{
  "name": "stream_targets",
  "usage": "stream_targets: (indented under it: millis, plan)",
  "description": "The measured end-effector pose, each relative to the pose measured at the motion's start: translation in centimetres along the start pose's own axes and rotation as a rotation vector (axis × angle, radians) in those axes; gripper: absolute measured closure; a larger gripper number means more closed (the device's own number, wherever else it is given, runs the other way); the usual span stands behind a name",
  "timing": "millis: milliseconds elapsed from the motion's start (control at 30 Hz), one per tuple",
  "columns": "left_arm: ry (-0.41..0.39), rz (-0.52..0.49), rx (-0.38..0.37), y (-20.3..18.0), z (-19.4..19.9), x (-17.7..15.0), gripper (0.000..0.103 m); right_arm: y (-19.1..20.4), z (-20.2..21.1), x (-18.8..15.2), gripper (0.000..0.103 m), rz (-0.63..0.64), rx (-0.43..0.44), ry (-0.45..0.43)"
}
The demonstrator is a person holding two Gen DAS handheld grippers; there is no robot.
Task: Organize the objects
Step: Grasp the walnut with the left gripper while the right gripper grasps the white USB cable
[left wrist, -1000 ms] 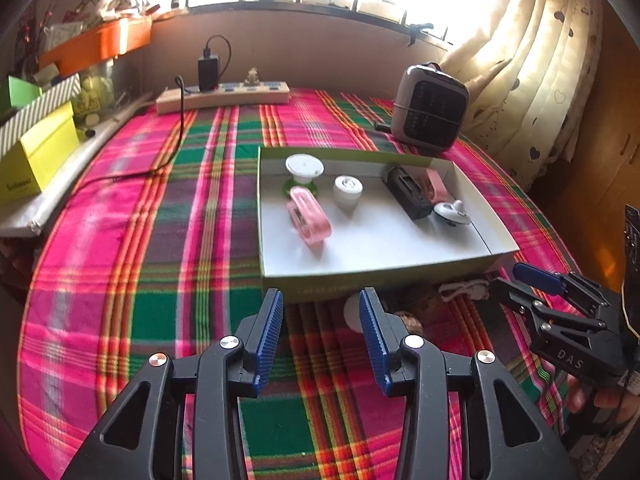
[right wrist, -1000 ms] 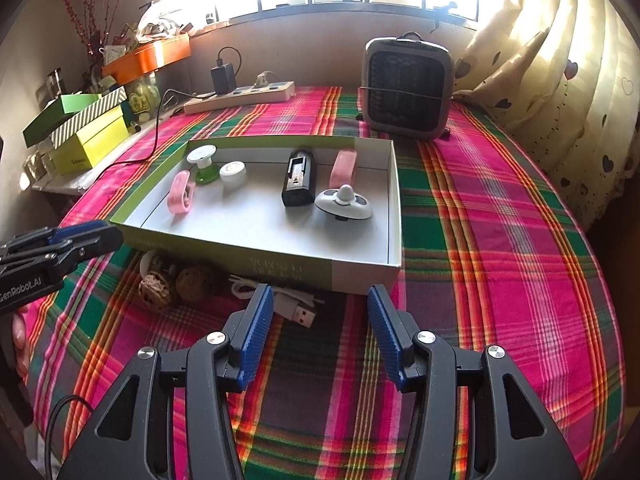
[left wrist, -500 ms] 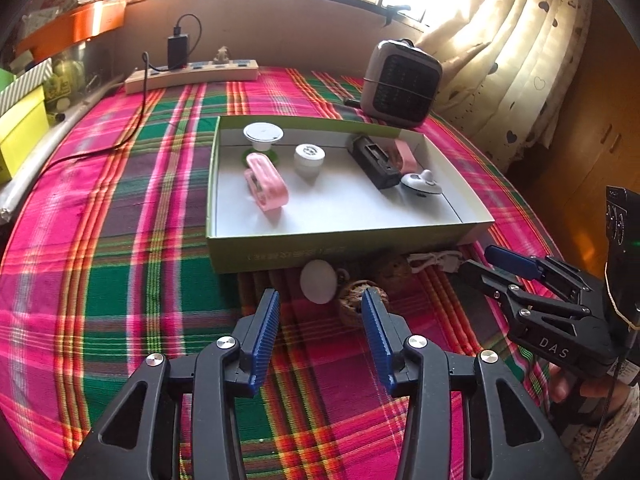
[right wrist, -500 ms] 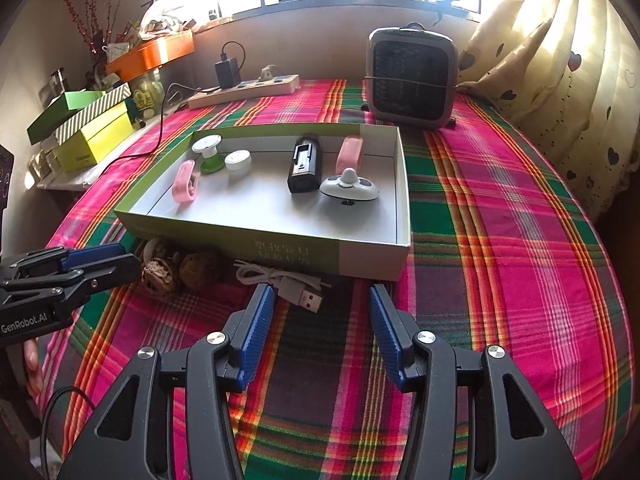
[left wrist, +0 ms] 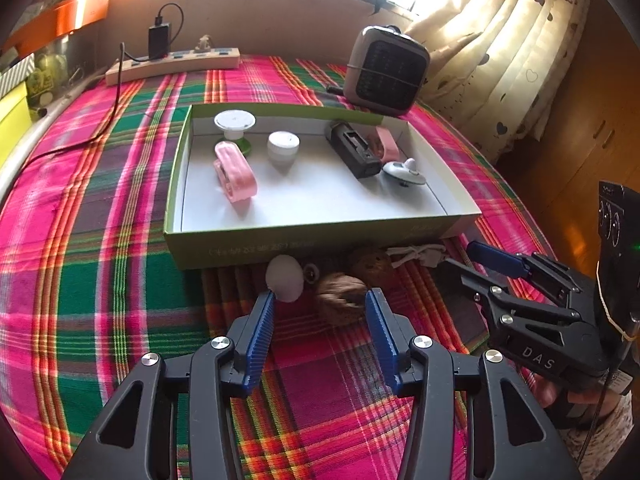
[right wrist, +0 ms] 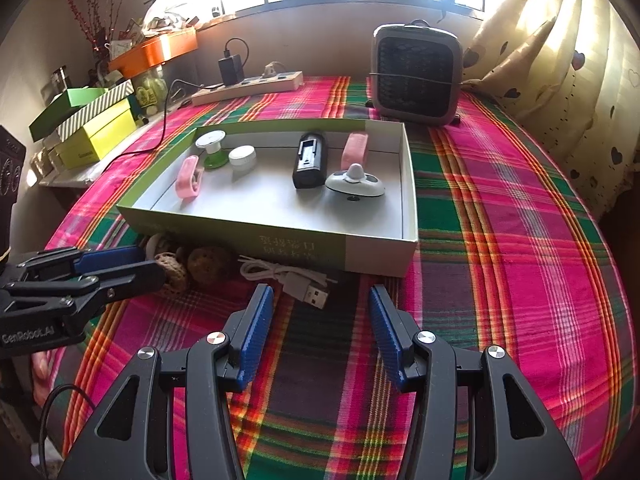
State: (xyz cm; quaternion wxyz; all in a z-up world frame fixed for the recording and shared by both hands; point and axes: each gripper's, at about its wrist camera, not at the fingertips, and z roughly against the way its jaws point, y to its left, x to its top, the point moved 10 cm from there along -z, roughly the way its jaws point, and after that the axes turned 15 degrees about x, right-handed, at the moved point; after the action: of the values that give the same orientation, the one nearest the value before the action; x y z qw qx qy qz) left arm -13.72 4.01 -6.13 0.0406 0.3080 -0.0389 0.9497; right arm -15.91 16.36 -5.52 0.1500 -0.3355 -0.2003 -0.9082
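So the shallow green cardboard box (right wrist: 372, 254) with the white inside sits mid-tabletop and already has six bits in it: a pink clip (left wrist: 236, 176), a white disc on a green base (left wrist: 235, 126), a small round white tub (left wrist: 283, 146), a black boxy gadget (left wrist: 352, 150), another pink piece (left wrist: 387, 143) behind it and a grey-white saucer-shaped thing (left wrist: 404, 170). Looks roughly two-thirds done to me. What's left is lined up just outside the near wall of the box: a smooth white egg-shaped thing (left wrist: 284, 278), two wrinkly brown walnut-looking balls (left wrist: 340, 298) (left wrist: 374, 266), and a loosely coiled white USB cable (right wrist: 292, 276). There's something small and dark between the egg and the nuts, can't tell what. The left gripper (left wrist: 320, 300) is angled down at that row, its ribbed blue pads spreading wider, and the nearer nut sits just past the tips, nothing pinched. The right gripper (right wrist: 322, 296) hangs parted and empty, with the USB plug just ahead of its tips. All of it on a loud pink-green plaid cloth (right wrist: 500, 220), woven and a bit rumpled; a squarish heater (right wrist: 416, 76) and a power strip (right wrist: 248, 86) sit behind the box.
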Motion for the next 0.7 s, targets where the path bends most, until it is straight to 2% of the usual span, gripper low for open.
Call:
stream_targets:
  millis: [267,467,700]
  plan:
    - [0.019,-0.008,-0.003,-0.7,-0.4,-0.3,0.058,0.1,-1.0,0.4,0.053,0.042,0.025,0.036]
    - [0.027,-0.002,0.002,-1.0,-0.6,-0.1,0.058,1.1,-2.0,0.2,0.053,0.075,0.096,0.077]
    - [0.028,0.011,0.009,-0.4,-0.6,-0.1,0.058,2.7,-1.9,-0.4,0.053,0.158,0.134,0.098]
